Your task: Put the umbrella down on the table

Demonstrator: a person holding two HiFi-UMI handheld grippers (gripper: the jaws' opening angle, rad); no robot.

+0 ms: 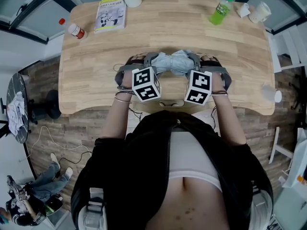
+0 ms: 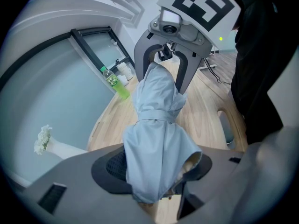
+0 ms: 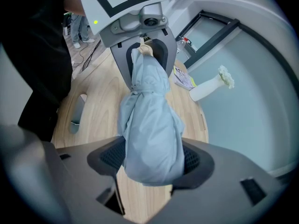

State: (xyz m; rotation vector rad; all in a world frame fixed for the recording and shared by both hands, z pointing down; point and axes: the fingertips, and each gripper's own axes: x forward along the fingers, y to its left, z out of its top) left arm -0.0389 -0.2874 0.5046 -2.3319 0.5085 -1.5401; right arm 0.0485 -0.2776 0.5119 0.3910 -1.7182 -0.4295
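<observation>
Umbrella: compact, folded shut, pale blue-grey fabric bunched loosely and cinched by a strap of the same cloth around its middle. Lies roughly level, crosswise in front of the person, over the near middle of the light wooden table. One end sits clamped in the jaws of the left gripper, the other in the jaws of the right gripper. Small tan tip shows at the left-gripper end. Contact with the tabletop can't be told.
</observation>
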